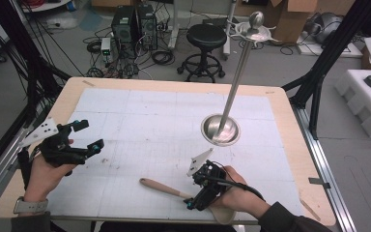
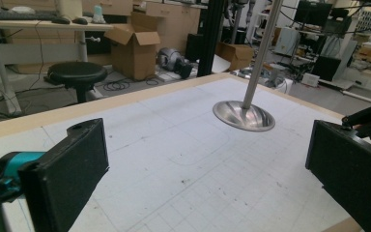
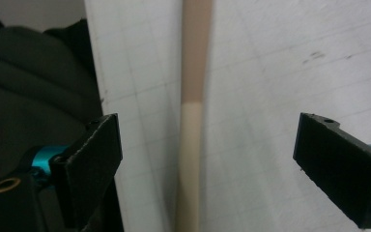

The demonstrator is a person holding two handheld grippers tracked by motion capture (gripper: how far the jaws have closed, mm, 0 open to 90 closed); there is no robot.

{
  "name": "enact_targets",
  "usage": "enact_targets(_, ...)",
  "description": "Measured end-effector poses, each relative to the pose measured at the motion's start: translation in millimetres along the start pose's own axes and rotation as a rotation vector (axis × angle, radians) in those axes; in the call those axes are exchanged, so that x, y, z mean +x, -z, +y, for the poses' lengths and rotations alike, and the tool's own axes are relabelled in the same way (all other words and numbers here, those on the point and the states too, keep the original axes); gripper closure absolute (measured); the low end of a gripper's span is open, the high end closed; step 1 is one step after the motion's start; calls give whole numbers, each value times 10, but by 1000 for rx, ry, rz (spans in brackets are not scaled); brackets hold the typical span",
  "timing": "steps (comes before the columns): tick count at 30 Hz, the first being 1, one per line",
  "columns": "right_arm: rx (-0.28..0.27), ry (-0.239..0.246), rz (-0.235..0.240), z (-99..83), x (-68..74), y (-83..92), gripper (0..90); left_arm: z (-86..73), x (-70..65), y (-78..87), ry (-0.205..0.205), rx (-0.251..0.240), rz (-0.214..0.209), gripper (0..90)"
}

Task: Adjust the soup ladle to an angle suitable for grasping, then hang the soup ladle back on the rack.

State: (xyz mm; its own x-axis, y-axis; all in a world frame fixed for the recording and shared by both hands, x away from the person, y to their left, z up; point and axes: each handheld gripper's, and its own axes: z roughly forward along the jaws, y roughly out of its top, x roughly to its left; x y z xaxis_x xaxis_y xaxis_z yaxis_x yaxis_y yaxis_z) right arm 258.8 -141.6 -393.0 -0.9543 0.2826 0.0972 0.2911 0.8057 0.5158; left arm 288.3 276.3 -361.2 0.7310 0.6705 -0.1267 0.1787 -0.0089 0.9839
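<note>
Right gripper view: right gripper (image 3: 207, 159) stands open astride the spatula (image 3: 189, 159), not gripping; closing off-centre could skid the handle aside

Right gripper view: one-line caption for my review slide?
Open right tool straddles the spatula handle lying on the gridded table mat.

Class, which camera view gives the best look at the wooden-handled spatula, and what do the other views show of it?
The high view: the spatula lies near the table's front edge, its brown handle showing whole, its pale blade partly under the right gripper. The right gripper view shows a close stretch of it between open jaws. The left gripper view faces the metal stand.
</note>
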Motion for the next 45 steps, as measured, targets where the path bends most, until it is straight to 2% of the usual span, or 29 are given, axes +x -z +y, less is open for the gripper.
enact_targets(5, 70, 19, -17, -39, 32, -42, 91, 8, -12, -10, -3, 2, -1, 18)
enact_targets(10, 107, 15, -35, -73, 24, -52, 95, 17, -26, -22, -6, 3, -4, 18)
enact_targets(12, 139, 28, -59, -73, 24, -66, 162, 10, -16, -23, -7, 7, -4, 18)
enact_targets(15, 171, 29, -48, -70, 21, -103, 180, 10, -5, -17, -1, 1, -4, 18)
enact_targets(22, 262, 58, -39, -61, 52, -177, 351, 15, 5, 5, 1, -8, -4, 18)
enact_targets(25, 276, 62, -37, -60, 56, -188, 445, 18, 18, 12, 1, -8, -1, 18)
enact_targets(27, 281, 65, -54, -58, 75, -187, 493, 14, 23, 16, 3, -9, 0, 18)
enact_targets(34, 304, 63, -85, -16, 126, -206, 612, 10, 33, 30, 5, -10, 6, 18)
enact_targets(39, 320, 32, -87, -7, 171, -206, 738, 4, 21, 9, 3, -1, 6, 18)
enact_targets(42, 321, 24, -90, -12, 185, -202, 766, 6, 5, -4, 2, 0, 5, 18)
enact_targets(45, 294, 11, -79, -46, 162, -189, 773, 16, -13, -13, -5, 1, 2, 18)
